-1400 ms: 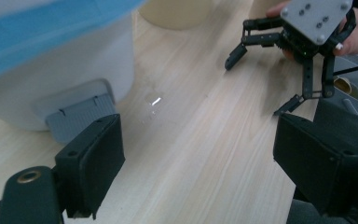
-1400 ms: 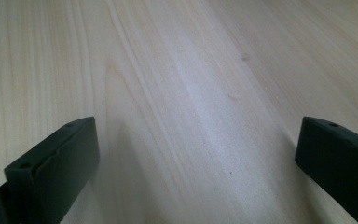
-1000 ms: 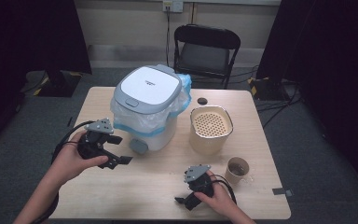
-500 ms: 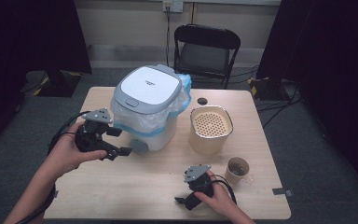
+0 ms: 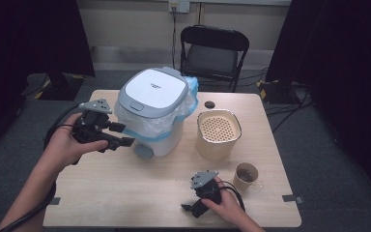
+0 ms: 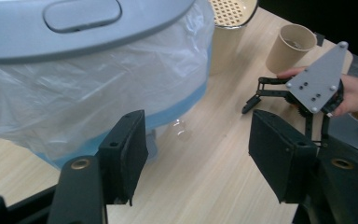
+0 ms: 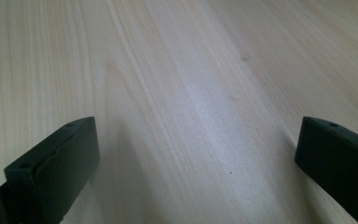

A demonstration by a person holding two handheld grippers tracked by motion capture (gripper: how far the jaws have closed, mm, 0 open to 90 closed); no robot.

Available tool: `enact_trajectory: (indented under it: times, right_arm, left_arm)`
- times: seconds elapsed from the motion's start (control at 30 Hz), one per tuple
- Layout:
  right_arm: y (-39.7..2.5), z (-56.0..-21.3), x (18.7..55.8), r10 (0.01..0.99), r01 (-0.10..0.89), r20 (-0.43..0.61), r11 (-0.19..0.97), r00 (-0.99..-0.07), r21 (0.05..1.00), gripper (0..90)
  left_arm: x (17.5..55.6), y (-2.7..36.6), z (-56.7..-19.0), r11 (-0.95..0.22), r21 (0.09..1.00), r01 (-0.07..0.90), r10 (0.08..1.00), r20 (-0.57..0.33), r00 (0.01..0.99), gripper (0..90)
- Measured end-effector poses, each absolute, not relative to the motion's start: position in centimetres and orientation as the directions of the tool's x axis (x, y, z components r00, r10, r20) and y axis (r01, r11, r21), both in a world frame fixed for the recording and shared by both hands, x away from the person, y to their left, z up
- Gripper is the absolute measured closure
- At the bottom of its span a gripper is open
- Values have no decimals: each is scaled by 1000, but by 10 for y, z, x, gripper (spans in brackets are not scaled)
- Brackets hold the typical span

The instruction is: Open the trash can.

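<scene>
Overhead, the left gripper [image 5: 121, 137] hovers with its jaws spread, just beside the front of the lidded bin [image 5: 152, 111], which stands lined with a clear plastic bag [image 5: 147, 126] at the table's [image 5: 125, 193] middle. The right gripper [image 5: 193, 209] rests near the front edge, well apart from the bin.

In the left gripper view, wide jaws frame the bag [image 6: 98, 102] under the grey lid [image 6: 51, 23]; a paper cup [image 6: 291, 46] stands beyond.

In the right gripper view, wide jaws flank bare wood [image 7: 191, 93].
</scene>
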State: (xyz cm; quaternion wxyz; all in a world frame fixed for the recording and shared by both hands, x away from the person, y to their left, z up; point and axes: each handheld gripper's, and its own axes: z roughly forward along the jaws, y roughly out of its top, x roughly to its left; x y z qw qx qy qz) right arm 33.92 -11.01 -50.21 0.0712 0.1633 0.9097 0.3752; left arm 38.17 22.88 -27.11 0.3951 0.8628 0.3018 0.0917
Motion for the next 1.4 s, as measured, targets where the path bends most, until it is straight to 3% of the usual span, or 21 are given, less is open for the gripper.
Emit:
enact_trajectory:
  times: [0.37,0.8,1.4]
  right_arm:
    - [-110,-502,339,351,245,-6,665,-936,706,0]
    - [-110,-502,339,348,243,-6,667,-937,704,0]
    - [-110,-502,339,347,241,-7,667,-938,705,0]
  left_arm:
    - [392,224,-256,-495,751,437,607,-60,792,458]
    - [407,220,-237,-467,754,463,656,-55,752,623]
    - [433,209,-238,-481,729,487,695,-21,719,804]
